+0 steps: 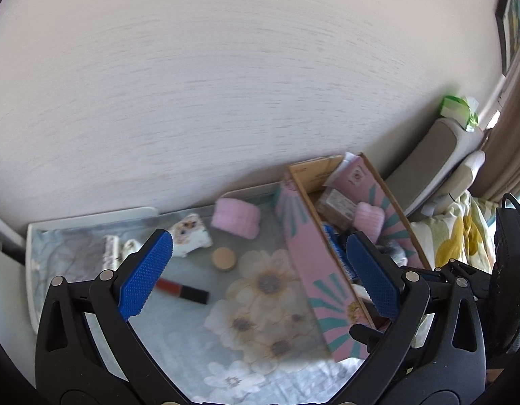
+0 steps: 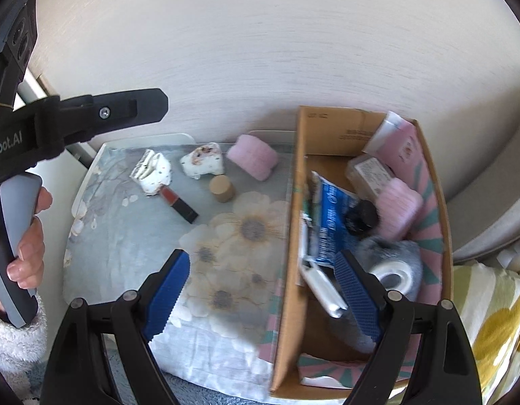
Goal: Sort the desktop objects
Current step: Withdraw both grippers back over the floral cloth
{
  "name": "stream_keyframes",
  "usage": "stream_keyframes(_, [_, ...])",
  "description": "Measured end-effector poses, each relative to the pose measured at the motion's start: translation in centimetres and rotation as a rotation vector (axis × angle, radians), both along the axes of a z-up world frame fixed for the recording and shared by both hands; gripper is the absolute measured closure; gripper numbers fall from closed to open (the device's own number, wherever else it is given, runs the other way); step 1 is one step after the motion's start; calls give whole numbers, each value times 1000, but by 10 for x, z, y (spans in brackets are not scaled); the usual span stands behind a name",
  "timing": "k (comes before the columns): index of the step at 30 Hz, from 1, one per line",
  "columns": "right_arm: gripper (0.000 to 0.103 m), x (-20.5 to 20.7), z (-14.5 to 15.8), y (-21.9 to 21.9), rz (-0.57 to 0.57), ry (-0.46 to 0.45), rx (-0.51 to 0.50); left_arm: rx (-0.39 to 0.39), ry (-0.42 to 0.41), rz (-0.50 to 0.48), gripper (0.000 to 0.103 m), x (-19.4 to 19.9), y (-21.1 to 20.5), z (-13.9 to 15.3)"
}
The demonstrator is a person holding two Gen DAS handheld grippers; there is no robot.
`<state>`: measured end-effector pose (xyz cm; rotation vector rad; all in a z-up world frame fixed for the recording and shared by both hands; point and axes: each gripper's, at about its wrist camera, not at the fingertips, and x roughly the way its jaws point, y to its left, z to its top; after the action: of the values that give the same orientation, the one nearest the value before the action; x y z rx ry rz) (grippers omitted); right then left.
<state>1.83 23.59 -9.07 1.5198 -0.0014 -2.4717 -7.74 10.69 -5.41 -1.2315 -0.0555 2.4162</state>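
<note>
Hovering tilted downward, both grippers (left gripper [image 1: 258,271], right gripper [image 2: 263,293]) gape empty.

Soft daylight from the right, mild motion blur, fisheye bending and dark vignette at edges

Desktop objects awaiting sorting beside an open cardboard box [image 2: 361,128].
Lipstick [image 2: 179,204] lies flat; wooden cap [image 2: 222,187] upright; pink fluffy pad [image 2: 253,157] near box; two white patterned clips [image 2: 203,162] behind.
</note>
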Motion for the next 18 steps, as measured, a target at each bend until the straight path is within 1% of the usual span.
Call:
stream_keyframes(7, [18, -9, -2, -32, 54, -13, 4, 10, -9, 64, 0, -1, -44, -3])
stream_keyframes(12, [18, -15, -6, -52, 79, -45, -1, 7, -18, 101, 0, -3, -72, -8])
stream_keyframes(15, [18, -15, -5, -61, 90, -37, -6, -1, -21, 117, 0, -3, -88, -12])
stream_keyframes(18, [18, -16, -6, -70, 89, -29, 10, -15, -24, 132, 0, -4, -103, -16])
